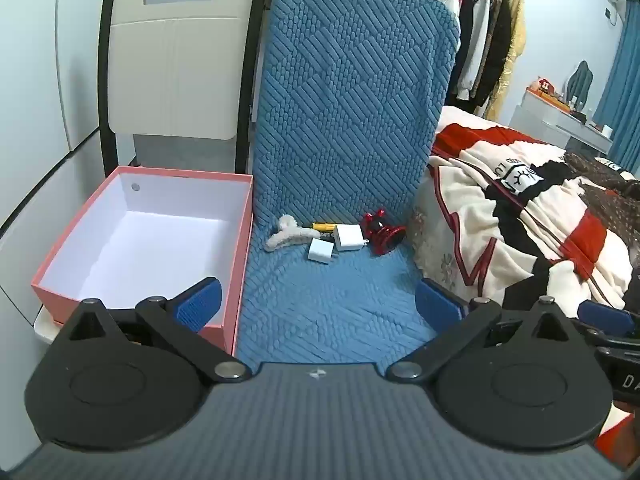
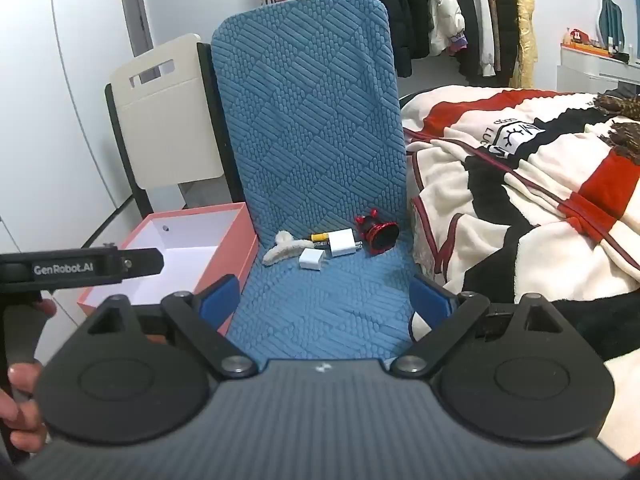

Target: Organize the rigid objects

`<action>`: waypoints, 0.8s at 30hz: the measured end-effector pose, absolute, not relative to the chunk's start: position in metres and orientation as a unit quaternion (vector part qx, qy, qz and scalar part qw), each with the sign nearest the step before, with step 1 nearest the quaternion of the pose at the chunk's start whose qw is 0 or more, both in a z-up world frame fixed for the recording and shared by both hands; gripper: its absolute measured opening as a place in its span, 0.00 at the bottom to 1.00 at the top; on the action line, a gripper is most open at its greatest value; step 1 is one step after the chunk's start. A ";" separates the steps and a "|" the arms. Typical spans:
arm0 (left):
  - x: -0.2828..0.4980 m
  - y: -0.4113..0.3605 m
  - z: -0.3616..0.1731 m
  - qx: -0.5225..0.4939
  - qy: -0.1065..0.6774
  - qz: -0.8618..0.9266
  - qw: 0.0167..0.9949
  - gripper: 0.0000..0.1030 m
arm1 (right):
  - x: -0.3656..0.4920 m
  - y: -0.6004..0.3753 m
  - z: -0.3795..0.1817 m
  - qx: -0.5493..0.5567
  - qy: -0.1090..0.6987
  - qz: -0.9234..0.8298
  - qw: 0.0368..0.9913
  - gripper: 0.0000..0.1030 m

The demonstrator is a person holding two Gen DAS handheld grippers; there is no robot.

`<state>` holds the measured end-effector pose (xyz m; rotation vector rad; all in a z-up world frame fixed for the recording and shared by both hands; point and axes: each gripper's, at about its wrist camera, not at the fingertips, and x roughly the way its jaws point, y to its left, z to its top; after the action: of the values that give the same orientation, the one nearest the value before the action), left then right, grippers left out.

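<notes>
A bedroom, with a clothes rack (image 1: 480,20) at the back and a patterned blanket (image 1: 540,220) heaped over the bed on the right. In front, the left gripper (image 1: 318,304) hangs over a blue quilted chair cushion (image 1: 340,120), jaws spread wide and nothing between the blue pads. The right gripper (image 2: 326,300) hovers beside it, just as wide and just as empty (a hand (image 2: 20,412) shows at the edge). Farther along the seat lies a small cluster: a fluffy cream hair claw (image 1: 286,232), a yellow battery (image 1: 322,227), two white charger plugs (image 1: 320,251) (image 1: 347,237), and a red hair claw (image 1: 382,232). Left of the cushion sits an open pink box (image 1: 140,240), white inside, before a cream folding chair (image 1: 180,60).
</notes>
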<state>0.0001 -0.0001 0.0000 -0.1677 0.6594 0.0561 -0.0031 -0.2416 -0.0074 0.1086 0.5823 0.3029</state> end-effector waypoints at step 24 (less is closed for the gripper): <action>-0.006 0.002 -0.003 -0.083 0.318 0.045 0.943 1.00 | -0.004 -0.238 -0.010 0.043 0.297 0.151 0.942 0.91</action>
<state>-0.0056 0.0018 -0.0027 -0.1697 0.6487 0.0921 -0.0044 -0.2377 -0.0095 0.0887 0.6048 0.3085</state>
